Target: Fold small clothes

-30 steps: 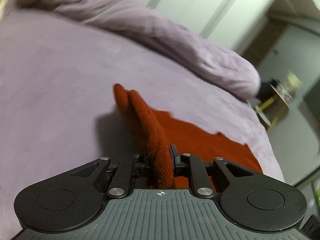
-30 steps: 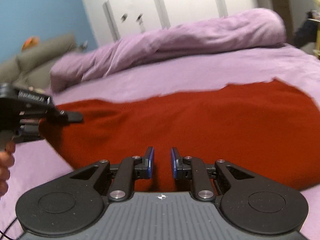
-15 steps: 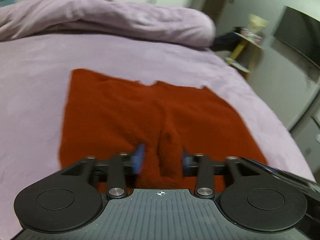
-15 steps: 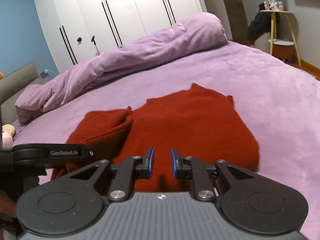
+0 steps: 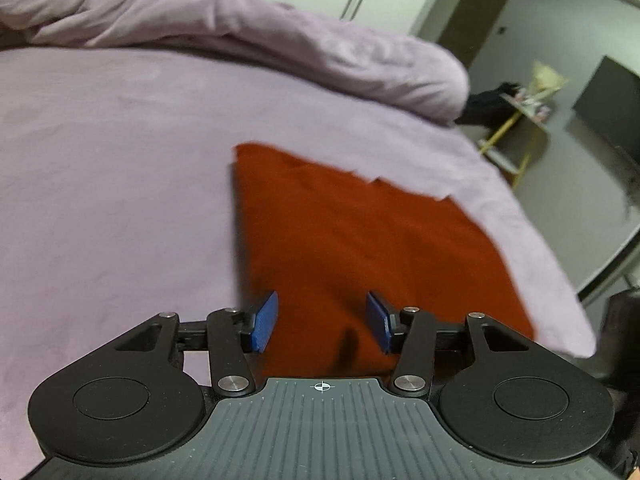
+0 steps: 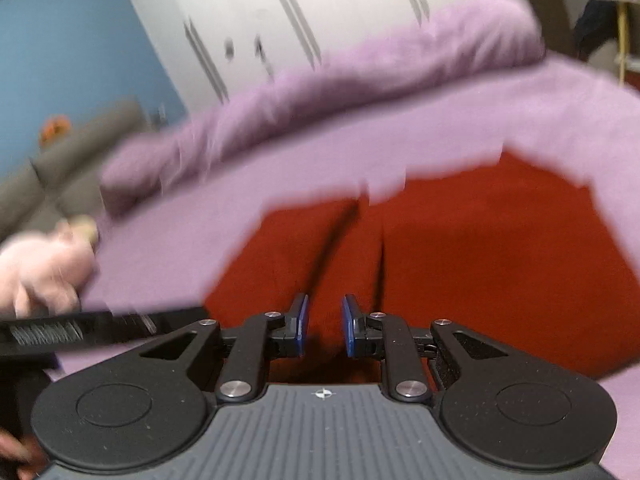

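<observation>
A red knit garment (image 5: pixel 360 240) lies flat on the purple bed (image 5: pixel 100 160), folded into a rough rectangle. My left gripper (image 5: pixel 322 322) is wide open and empty, hovering over the garment's near left part. In the right wrist view the same garment (image 6: pixel 460 260) fills the middle, blurred by motion. My right gripper (image 6: pixel 324 326) is open with a narrow gap and holds nothing, over the garment's near edge. The left gripper's black body (image 6: pixel 100 328) shows at the left of the right wrist view.
A rolled purple duvet (image 5: pixel 240 32) lies across the far side of the bed. White wardrobes (image 6: pixel 320 20) stand behind it. A yellow side table (image 5: pixel 520 120) stands off the bed's right end. A pink soft toy (image 6: pixel 44 268) lies at the left.
My left gripper held a red fold, laid it over the garment, opened and let go; it is now wide open. The right gripper stayed open and swung closer over the garment.
</observation>
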Demonstrator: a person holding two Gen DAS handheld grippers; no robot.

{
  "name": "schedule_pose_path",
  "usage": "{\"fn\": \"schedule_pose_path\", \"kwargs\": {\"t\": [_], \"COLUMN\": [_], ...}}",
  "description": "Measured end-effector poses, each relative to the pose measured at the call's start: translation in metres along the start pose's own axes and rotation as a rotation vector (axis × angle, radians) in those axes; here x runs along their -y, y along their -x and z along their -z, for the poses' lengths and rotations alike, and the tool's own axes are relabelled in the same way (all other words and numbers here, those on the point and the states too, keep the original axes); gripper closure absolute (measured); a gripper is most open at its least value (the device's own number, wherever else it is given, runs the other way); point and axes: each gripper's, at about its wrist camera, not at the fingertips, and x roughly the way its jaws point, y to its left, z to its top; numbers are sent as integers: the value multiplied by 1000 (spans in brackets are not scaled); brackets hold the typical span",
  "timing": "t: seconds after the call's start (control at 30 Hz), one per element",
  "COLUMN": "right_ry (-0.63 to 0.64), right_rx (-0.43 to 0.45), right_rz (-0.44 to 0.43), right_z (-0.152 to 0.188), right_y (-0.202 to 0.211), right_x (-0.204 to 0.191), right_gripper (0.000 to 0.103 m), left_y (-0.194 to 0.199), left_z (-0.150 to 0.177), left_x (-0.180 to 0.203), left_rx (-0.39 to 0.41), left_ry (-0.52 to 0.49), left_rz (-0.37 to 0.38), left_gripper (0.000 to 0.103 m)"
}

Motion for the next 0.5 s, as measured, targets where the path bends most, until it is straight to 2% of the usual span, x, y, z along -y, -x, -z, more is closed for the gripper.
{"fn": "schedule_pose_path", "kwargs": {"t": [0.03, 0.07, 0.1, 0.17, 0.2, 0.23, 0.27, 0.3, 0.33, 0.47, 0.5], "right_ry": [14, 20, 12, -50, -97, -135, -170, -212, -253, -372, -382], "right_rx": [-113, -130, -113, -105, -63, -23, -11, -19, -37, -141, -144], "right_rz": [50, 78, 51, 11, -14, -25, -34, -50, -83, -212, -217], "right_z": [5, 10, 10, 0, -5, -10, -15, -22, -27, -43, -44], "right_y": [-19, -25, -22, -13, -7, -2, -2, -6, -14, -60, -66], "right_x": [2, 7, 11, 20, 27, 34, 40, 46, 51, 59, 55], "right_gripper": [86, 86, 86, 85, 82, 69, 61, 48, 45, 44, 42], "left_y": [-4, -10, -17, -22, -21, -21, -21, -20, -19, -16, -14], "left_z": [1, 3, 6, 12, 15, 16, 16, 17, 17, 18, 18], "left_x": [-4, -7, -10, -15, -19, -21, -23, -25, -25, -21, -20], "left_rx": [-23, -53, -81, -90, -89, -86, -85, -85, -86, -95, -98], "left_ry": [8, 14, 19, 37, 48, 60, 73, 79, 80, 44, 32], "left_rz": [-11, -9, -2, 2, 10, 21, 27, 29, 27, 9, 3], "left_gripper": [52, 52, 51, 50, 50, 50, 50, 49, 49, 49, 49]}}
